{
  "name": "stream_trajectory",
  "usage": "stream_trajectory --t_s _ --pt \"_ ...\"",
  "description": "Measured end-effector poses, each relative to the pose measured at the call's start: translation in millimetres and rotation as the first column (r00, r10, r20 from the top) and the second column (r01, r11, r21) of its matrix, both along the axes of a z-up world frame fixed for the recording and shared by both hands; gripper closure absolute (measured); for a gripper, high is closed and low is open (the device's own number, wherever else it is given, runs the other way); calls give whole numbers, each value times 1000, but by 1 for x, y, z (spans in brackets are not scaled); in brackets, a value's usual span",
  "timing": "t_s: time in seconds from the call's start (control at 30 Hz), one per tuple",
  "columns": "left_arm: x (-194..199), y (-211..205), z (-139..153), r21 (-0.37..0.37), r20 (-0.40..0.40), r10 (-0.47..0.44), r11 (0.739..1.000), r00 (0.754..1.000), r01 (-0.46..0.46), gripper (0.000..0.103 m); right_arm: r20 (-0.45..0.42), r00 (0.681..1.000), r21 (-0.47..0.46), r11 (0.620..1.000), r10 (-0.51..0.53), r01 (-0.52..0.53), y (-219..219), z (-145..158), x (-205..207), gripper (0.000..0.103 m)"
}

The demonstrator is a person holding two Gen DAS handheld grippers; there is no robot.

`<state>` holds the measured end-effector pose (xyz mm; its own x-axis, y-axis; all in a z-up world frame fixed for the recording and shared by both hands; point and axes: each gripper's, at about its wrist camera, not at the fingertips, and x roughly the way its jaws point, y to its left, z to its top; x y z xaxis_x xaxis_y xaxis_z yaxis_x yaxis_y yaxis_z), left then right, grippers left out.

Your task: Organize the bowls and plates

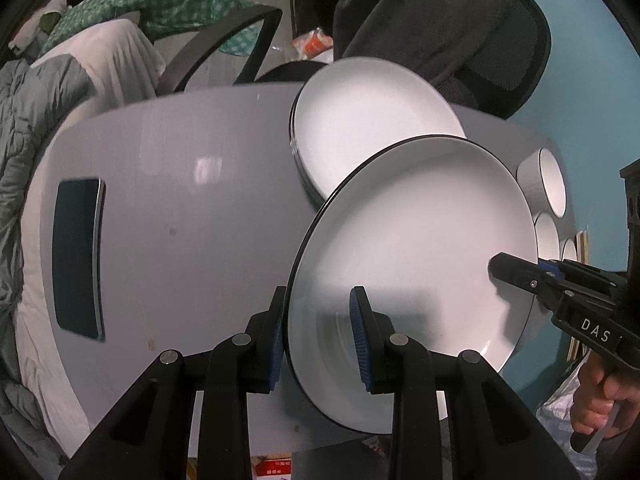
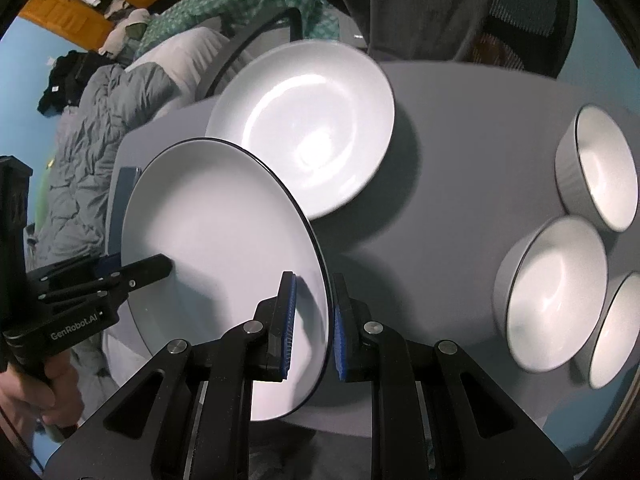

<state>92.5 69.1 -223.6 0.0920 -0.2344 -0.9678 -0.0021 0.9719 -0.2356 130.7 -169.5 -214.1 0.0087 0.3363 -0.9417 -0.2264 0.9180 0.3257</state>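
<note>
Both jaws are clamped on opposite rims of one plate (image 1: 416, 248) held above the table (image 1: 192, 200); you've a stack (image 1: 372, 128) at twelve o'clock, bowls (image 2: 556, 292) unstacked at three.

the plate (image 1: 416, 240) held in my fingers (image 1: 362, 340) is white with a thin black rim line. my fingers are black with ribbed blue pads. the worktop (image 1: 180, 168) is plain pale grey. the stacked plates (image 1: 372, 120) are white. the bowls (image 2: 560, 292) are white inside, grey outside, black-rimmed. a cloth (image 2: 248, 4) behind is green-and-white checked.
</note>
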Motion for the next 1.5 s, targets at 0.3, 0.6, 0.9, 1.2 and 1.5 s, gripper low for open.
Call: stream_trajectory --t_s 0.3,0.6,0.9,1.2,1.5 --pt "42 3 1 15 21 21 1000 1000 -21 73 15 1000 9 1000 5 -5 10 -1 41 86" --pt "72 -4 -21 35 -28 70 997 997 -69 73 -31 999 15 1000 13 -13 8 -23 79 86" --pt "97 -5 -31 73 -42 93 993 995 -90 73 -64 998 33 999 25 -23 13 -38 105 86" --pt "105 -7 -41 88 -61 98 992 993 -92 72 -94 995 40 999 30 -26 14 -49 117 86" --pt "109 -16 -50 143 -86 89 987 992 -77 73 -98 994 -2 999 40 -41 18 -56 119 87"
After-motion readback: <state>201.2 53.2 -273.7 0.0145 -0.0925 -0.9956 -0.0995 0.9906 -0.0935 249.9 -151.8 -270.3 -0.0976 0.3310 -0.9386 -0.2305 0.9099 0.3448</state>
